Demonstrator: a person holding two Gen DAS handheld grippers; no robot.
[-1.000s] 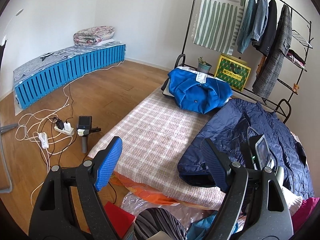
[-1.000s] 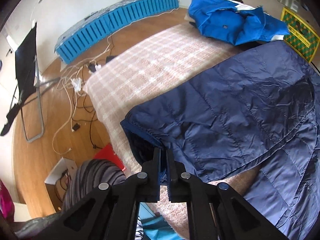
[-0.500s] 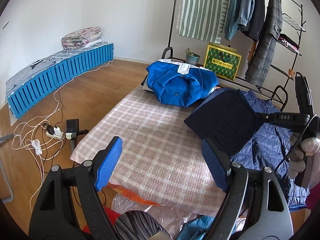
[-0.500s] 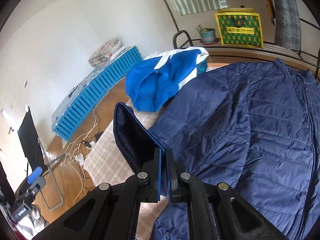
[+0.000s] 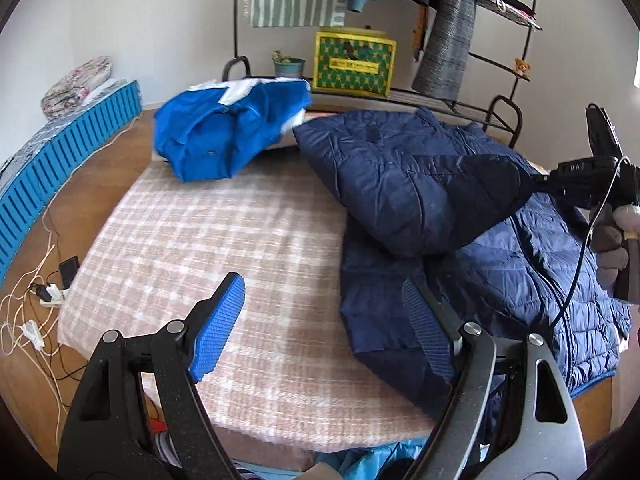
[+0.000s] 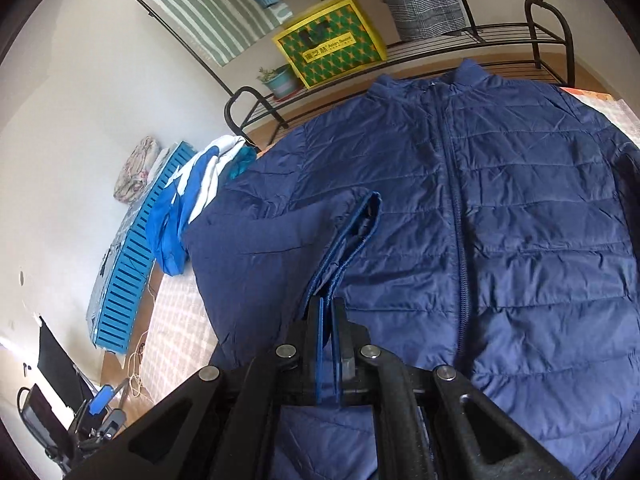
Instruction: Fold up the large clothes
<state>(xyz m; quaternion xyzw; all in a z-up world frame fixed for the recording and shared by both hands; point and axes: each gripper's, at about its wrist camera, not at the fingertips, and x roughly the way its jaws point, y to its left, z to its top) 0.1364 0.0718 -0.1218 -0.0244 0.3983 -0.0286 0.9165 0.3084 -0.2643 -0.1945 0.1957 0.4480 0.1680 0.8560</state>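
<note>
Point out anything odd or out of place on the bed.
The bright blue jacket lies crumpled at the far end of the plaid cover, unfolded. The navy puffer jacket lies flat, its sleeve pinched in the right hand-held gripper.

Ahead of my left fingers [image 5: 218, 320]: a bed [image 5: 224, 240] under a pink checked cover. Lying directly on it: a navy quilted jacket [image 5: 404, 184] to their right, zip upward, and a bright blue garment [image 5: 224, 136] heaped at the far end, beyond them.
</note>
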